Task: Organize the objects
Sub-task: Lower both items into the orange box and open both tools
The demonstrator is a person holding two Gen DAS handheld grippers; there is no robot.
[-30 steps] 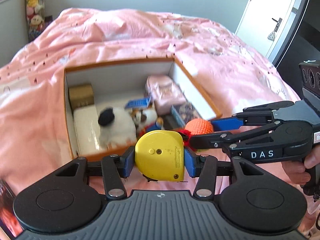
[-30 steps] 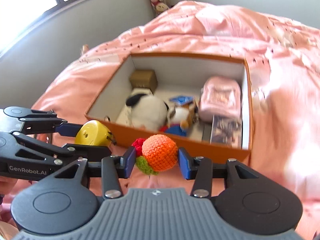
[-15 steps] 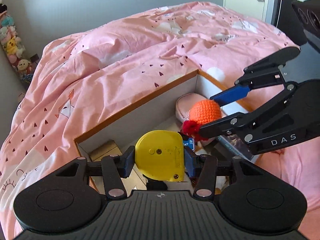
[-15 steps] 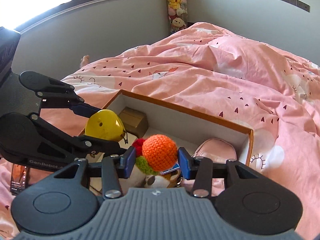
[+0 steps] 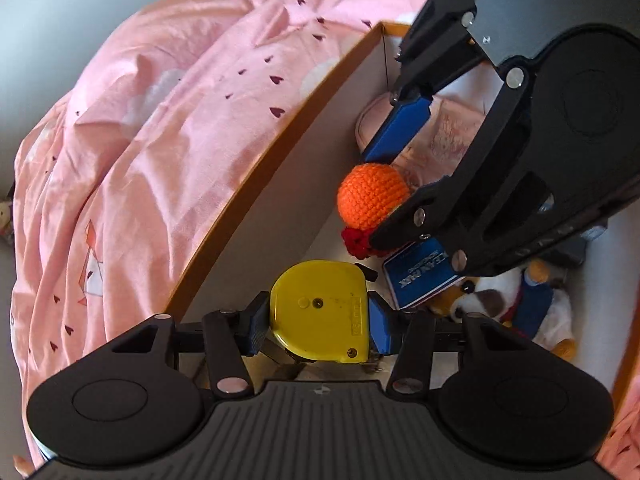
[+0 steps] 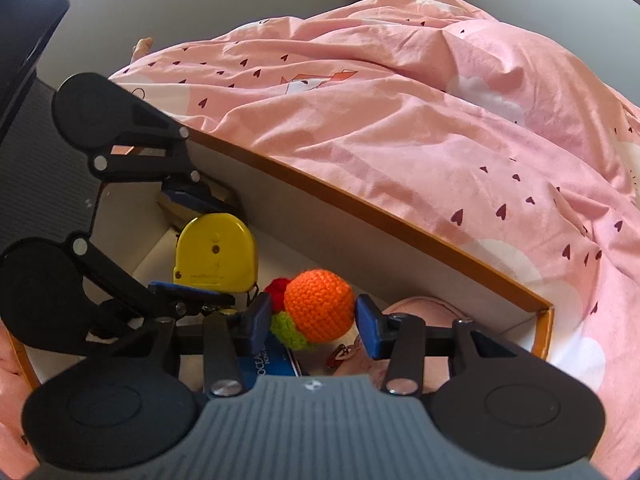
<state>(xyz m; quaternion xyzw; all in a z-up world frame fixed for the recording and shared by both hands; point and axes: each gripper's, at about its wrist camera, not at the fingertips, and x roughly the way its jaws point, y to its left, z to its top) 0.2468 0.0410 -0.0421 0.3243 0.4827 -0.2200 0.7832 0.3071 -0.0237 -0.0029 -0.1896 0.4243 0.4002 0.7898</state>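
Setting: pink heart-print duvet (image 6: pixel 420 128) covers the bed around an orange-rimmed cardboard box with white inner walls (image 6: pixel 360 200).
Left claw (image 5: pixel 318 314): closed on a yellow plastic tape measure (image 5: pixel 320 312), blue pads pressed to both of its sides, held inside the box near the long wall.
Right claw (image 6: pixel 310 318): its right pad is just clear of an orange crocheted ball with red and green knitted bits (image 6: pixel 318 304), so a firm grip cannot be told; ball low inside the box.
Relation: tape measure and ball sit near each other, the right claw just beside the left.
Box contents: blue printed card (image 5: pixel 420 276), brown-and-white plush dog (image 5: pixel 504 300), pink soft pouch (image 6: pixel 416 310) against the far end.
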